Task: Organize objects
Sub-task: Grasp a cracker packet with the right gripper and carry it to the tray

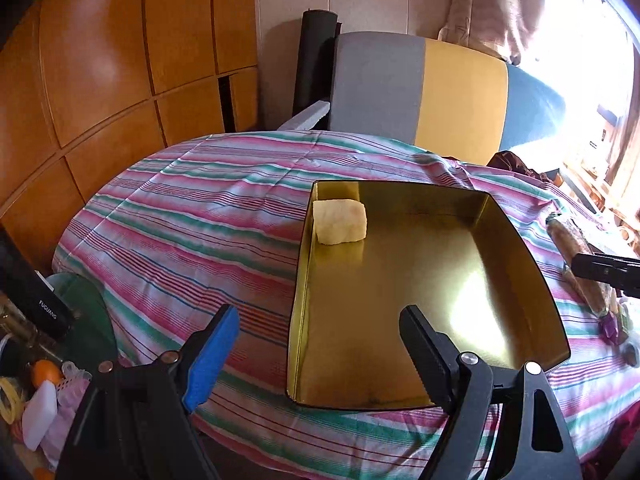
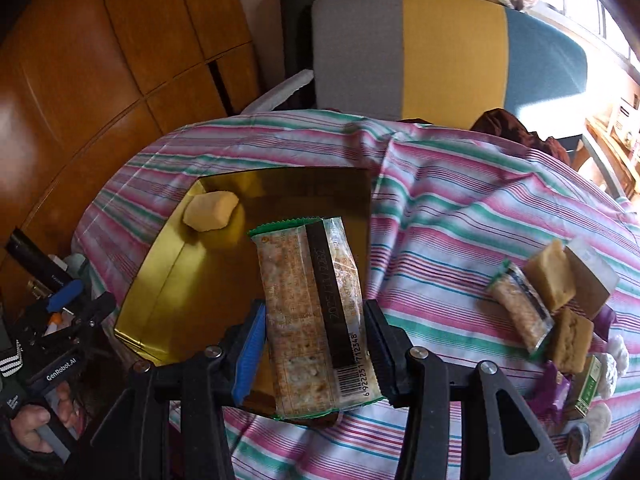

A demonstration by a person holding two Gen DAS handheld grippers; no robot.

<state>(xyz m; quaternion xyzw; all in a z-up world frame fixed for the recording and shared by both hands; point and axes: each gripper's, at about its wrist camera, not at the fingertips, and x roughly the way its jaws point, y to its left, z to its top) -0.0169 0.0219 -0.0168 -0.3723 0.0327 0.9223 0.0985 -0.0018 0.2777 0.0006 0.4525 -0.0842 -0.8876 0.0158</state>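
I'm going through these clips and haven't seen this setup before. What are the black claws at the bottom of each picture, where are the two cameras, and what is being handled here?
There is no robot: a person holds a two-finger gripper in each hand, and each carries a fisheye camera looking forward along its fingers.

The left wrist view shows the left gripper open and empty, over the near edge of a gold tin. The tin sits on a striped tablecloth and holds one pale yellow cake in its far corner.

The right wrist view shows the right gripper shut on a cracker packet, held above the tin. To its right, more snacks lie in a cluster on the cloth.

Behind are wooden cabinets and a grey, yellow and blue chair.
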